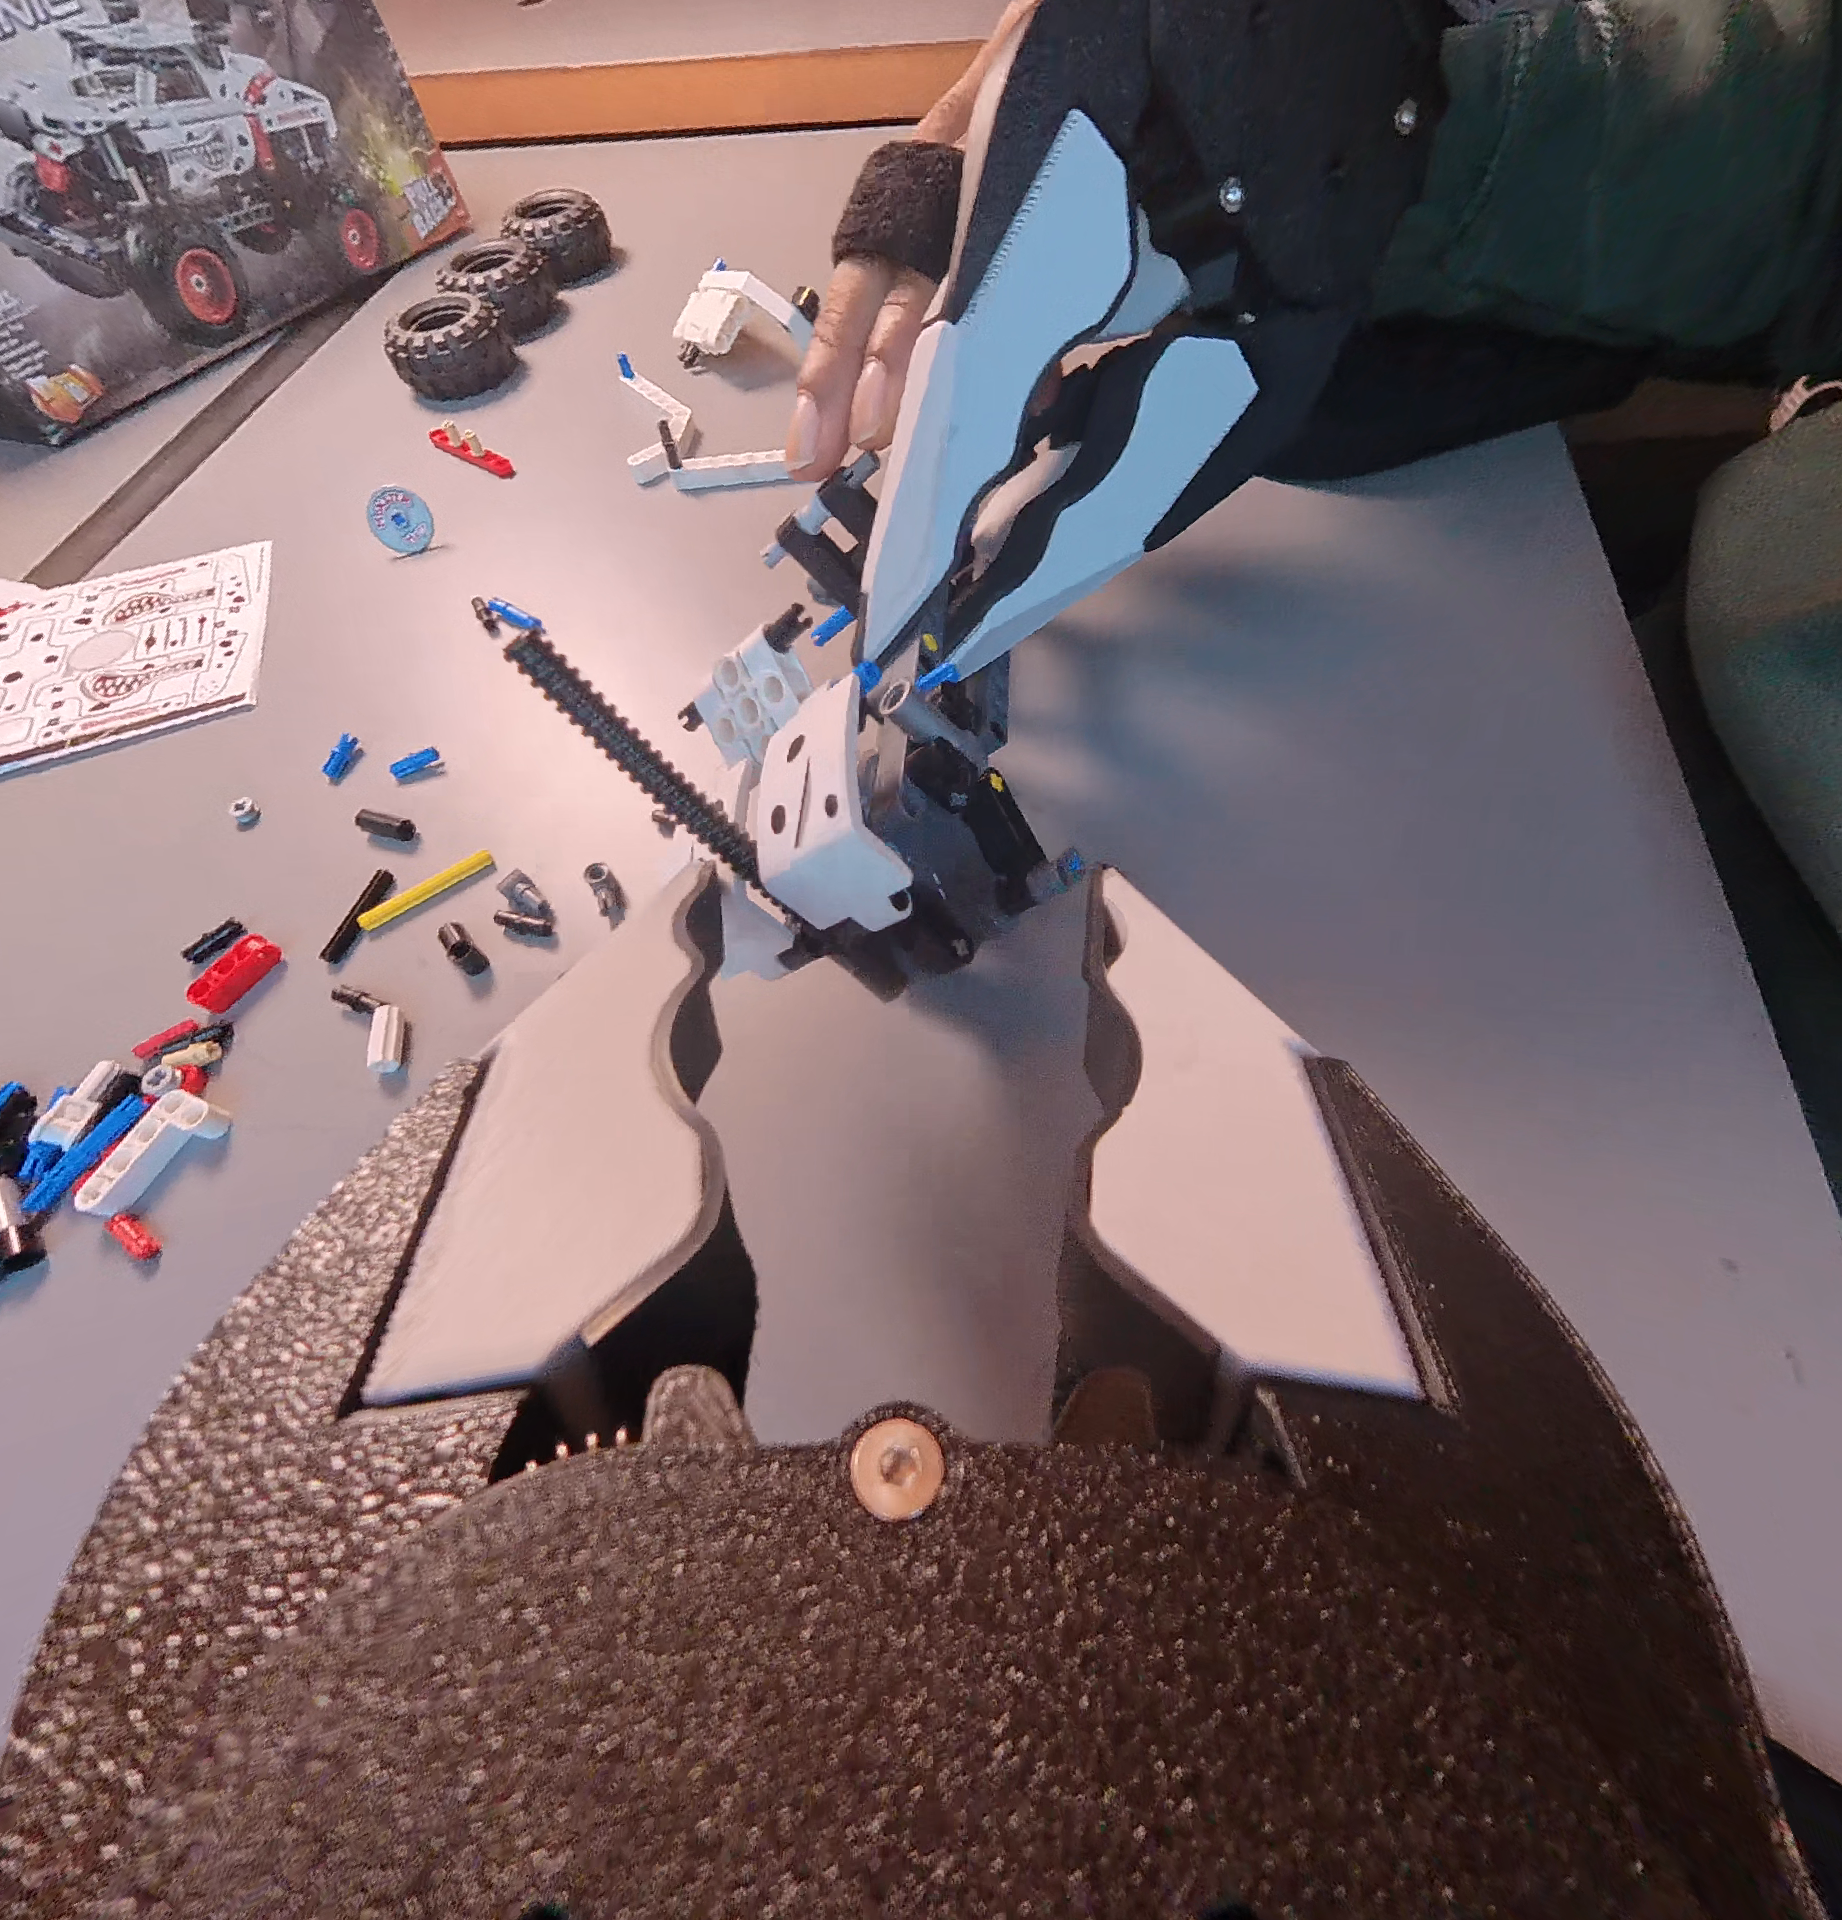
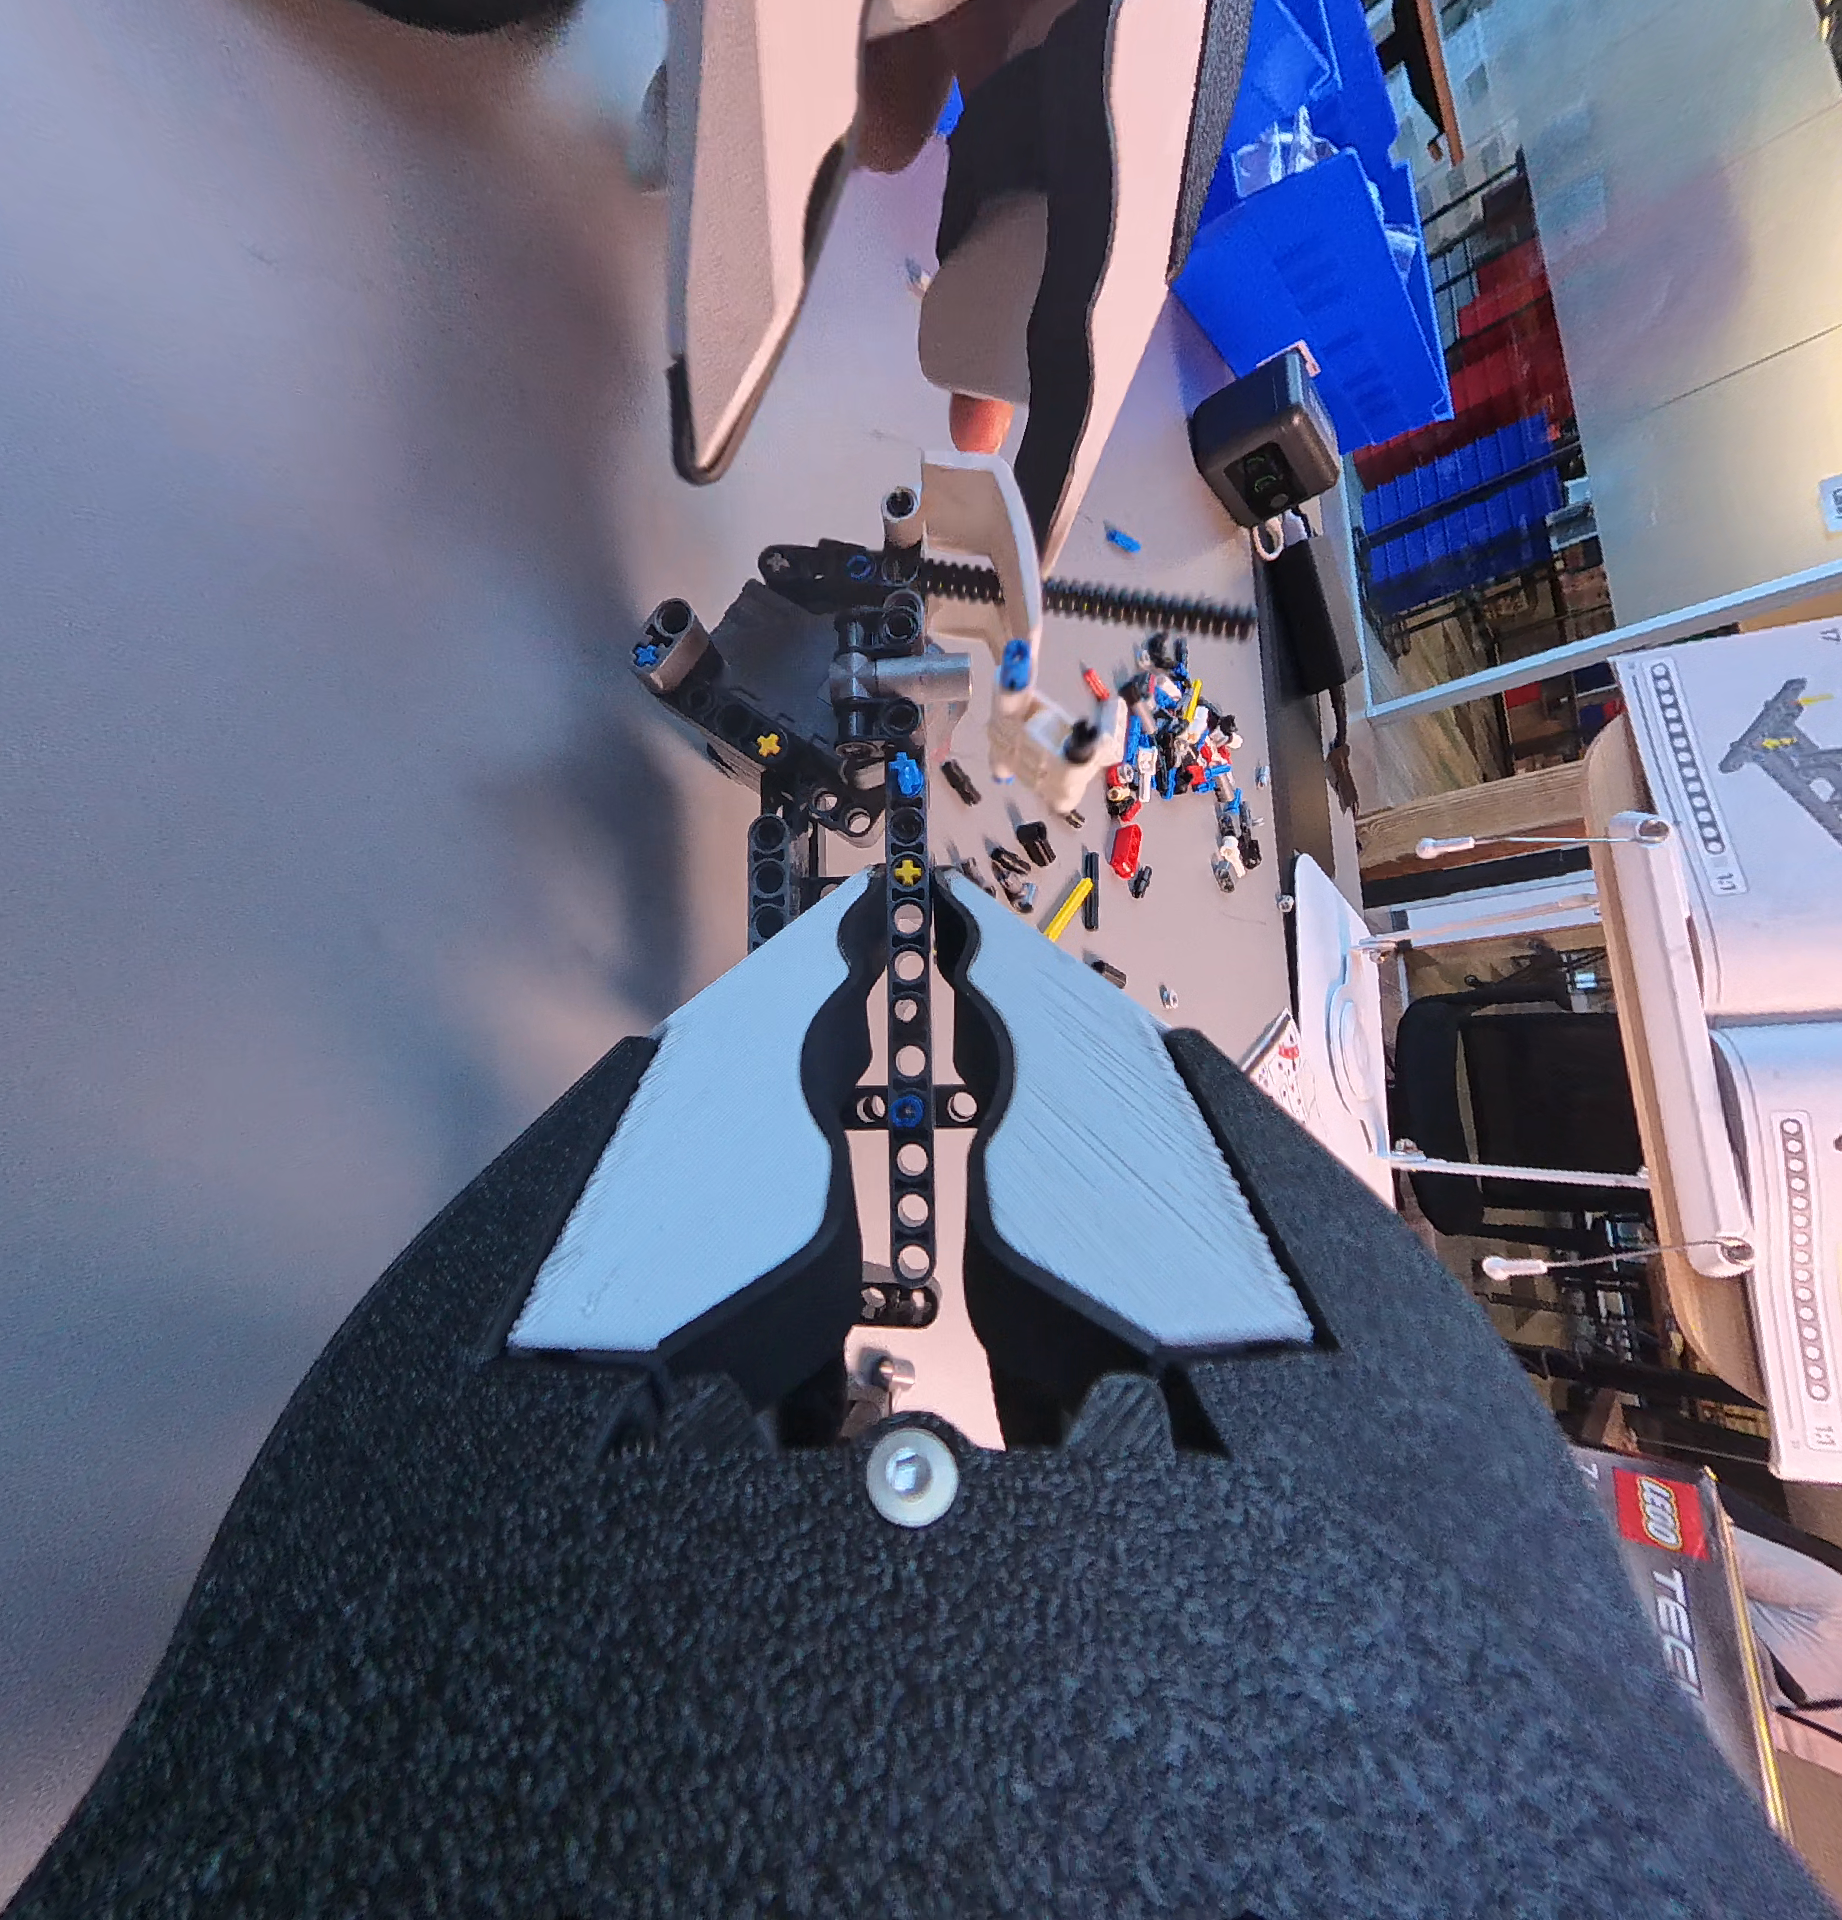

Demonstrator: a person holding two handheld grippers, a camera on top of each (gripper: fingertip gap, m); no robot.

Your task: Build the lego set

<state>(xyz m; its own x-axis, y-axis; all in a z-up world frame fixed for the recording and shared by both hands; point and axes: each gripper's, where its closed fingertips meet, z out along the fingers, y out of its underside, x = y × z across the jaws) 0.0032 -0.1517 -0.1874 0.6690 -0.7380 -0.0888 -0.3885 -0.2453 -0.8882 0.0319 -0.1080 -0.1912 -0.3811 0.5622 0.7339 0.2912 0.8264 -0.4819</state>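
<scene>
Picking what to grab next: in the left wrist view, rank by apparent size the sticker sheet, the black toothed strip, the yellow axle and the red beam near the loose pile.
1. sticker sheet, cut off at the frame edge
2. black toothed strip
3. yellow axle
4. red beam

The last two look close in size, and the beam lies nearer the camera, so that order is unsure.

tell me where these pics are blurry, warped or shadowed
Left wrist view: wide-angle bending at the table edges, soft shadow right of the lego assembly, and sharp loose pieces. Right wrist view: rotated sideways, with the left half a smooth featureless grey and the left gripper blurred at top.
</scene>
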